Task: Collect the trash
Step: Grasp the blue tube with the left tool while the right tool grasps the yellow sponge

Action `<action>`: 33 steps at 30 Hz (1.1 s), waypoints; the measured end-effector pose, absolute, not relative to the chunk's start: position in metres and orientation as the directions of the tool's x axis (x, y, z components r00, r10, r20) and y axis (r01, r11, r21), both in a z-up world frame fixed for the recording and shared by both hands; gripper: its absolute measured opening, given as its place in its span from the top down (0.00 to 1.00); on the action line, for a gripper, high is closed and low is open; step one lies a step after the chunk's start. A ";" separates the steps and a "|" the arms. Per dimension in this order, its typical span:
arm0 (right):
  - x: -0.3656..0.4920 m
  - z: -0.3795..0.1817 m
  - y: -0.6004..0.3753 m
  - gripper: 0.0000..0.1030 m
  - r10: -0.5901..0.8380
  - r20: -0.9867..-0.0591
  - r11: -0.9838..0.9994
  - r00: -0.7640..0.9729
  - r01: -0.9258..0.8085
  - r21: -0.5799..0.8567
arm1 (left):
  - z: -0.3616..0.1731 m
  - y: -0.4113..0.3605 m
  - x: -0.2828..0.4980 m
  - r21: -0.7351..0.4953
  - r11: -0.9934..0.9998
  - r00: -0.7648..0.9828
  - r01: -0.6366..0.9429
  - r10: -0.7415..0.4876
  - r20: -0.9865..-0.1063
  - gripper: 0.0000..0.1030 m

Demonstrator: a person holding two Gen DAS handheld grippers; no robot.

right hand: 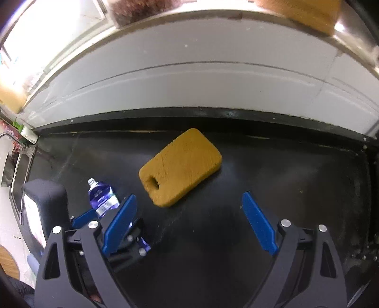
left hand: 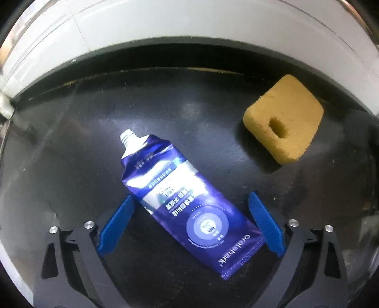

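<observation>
A flattened purple toothpaste tube (left hand: 182,201) with no cap lies on the black counter (left hand: 71,147), neck pointing away. My left gripper (left hand: 190,196) is open, its blue fingers (left hand: 116,225) on either side of the tube; the left finger is close to or touching it, the right one stands apart. A yellow sponge (left hand: 284,120) with a hole lies farther off to the right. In the right wrist view the sponge (right hand: 182,165) lies just ahead of my open, empty right gripper (right hand: 189,201). The tube (right hand: 101,200) and my left gripper (right hand: 106,213) show at its left.
A white tiled wall (right hand: 201,78) runs behind the counter (right hand: 296,177). A metal sink (right hand: 21,170) sits at the far left in the right wrist view. A shelf ledge (right hand: 272,16) with brownish objects runs above the wall.
</observation>
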State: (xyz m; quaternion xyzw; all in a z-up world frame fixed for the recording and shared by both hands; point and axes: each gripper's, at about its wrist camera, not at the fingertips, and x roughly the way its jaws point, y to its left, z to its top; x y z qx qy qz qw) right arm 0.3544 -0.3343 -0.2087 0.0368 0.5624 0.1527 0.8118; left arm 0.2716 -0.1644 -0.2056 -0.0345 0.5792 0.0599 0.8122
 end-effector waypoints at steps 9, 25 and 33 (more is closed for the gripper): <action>0.376 -0.247 -0.310 0.15 0.287 -0.931 0.955 0.227 -0.143 0.260 | -0.207 -0.117 0.262 0.017 0.998 0.385 0.063 -0.009 -0.923 0.10; 0.376 -0.259 -0.282 0.59 0.250 -0.941 0.963 0.227 -0.162 0.217 | -0.169 -0.081 0.265 -0.172 0.979 0.407 0.112 -0.203 -0.891 0.88; 0.356 -0.231 -0.286 0.73 0.286 -0.919 0.947 0.271 -0.226 0.229 | -0.156 -0.085 0.245 -0.186 0.970 0.390 0.153 -0.233 -0.891 0.95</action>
